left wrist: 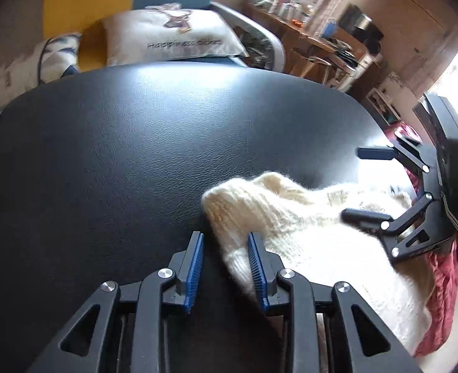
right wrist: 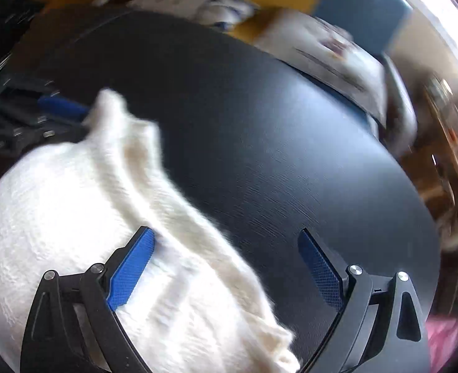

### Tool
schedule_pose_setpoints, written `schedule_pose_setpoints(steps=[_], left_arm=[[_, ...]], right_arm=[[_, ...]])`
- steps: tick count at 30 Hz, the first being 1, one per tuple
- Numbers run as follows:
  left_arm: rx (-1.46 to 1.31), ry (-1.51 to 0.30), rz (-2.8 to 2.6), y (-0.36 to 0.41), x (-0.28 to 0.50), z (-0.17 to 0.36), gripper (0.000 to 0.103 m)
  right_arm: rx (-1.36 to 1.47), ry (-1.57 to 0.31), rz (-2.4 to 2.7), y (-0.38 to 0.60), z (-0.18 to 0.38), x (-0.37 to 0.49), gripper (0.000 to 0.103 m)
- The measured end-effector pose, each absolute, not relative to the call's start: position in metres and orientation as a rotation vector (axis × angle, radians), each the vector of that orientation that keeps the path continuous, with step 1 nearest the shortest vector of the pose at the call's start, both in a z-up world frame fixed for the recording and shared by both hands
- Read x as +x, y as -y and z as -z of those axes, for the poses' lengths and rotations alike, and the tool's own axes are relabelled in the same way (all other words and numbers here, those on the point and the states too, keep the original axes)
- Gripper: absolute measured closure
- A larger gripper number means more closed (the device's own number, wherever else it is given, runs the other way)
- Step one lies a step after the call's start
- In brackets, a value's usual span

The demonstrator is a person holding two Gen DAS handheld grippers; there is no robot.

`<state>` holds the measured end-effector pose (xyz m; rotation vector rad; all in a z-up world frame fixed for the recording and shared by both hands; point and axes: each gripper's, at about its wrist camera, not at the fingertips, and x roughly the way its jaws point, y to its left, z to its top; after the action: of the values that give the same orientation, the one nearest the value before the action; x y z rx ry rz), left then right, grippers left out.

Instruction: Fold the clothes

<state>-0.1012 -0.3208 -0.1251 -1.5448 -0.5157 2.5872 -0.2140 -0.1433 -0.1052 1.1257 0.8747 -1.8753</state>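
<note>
Sweater (left wrist: 306, 233): cream knit garment lying on the black table (left wrist: 135, 155), toward its right side in the left wrist view.
Left view, left gripper (left wrist: 225, 267): blue pads stand partly apart; a folded edge of the knit lies between them and touches the right-hand pad (left wrist: 256, 267), while the other pad is clear of it. No squeeze on the cloth shows.
Left view, right gripper (left wrist: 359, 183): seen from the side at the right edge, jaws wide apart, the lower finger over the sweater, the upper one over bare table.
Left view only: a printed cushion (left wrist: 173, 37) behind the table, a cluttered wooden shelf (left wrist: 306, 31) farther back, and a red cloth (left wrist: 440, 279) beside the sweater at the table's right edge.
Right view, right gripper (right wrist: 229, 267): jaws spread wide, gripping nothing; the left-hand pad (right wrist: 132, 273) sits over the knit, the right-hand one over bare table (right wrist: 291, 155).
Right view, sweater (right wrist: 73, 217): fills the lower left, with a raised ridge running from the upper left to the bottom centre.
Right view, left gripper (right wrist: 57, 108): only a blurred blue finger and dark frame at the sweater's far end.
Hard to make out: the right view is smeared, so the background is unreadable; the sweater is cut off at the frame edges in both views.
</note>
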Motion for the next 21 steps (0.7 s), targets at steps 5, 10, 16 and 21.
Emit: schedule_pose_setpoints(steps=[5,10,16,21], left_arm=[[-1.319,0.481,-2.664,0.309,-0.067,0.082,0.075],[-1.155,0.401,-2.605,0.265,-0.046,0.064,0.075],[-1.239,0.274,-2.570,0.203,-0.025,0.079,0.075],[-1.256,0.306,-2.624,0.189,-0.014,0.087,0.075]], right_arm=[[1.092,-0.770,1.998,0.092,0.069,-0.199,0.008],[1.082,-0.547,1.979,0.029,0.036,-0.159,0.008],[1.020,-0.416,1.864,0.004,0.045,-0.100,0.008],[1.167,-0.329,1.806,-0.001,0.095,-0.093,0.008]])
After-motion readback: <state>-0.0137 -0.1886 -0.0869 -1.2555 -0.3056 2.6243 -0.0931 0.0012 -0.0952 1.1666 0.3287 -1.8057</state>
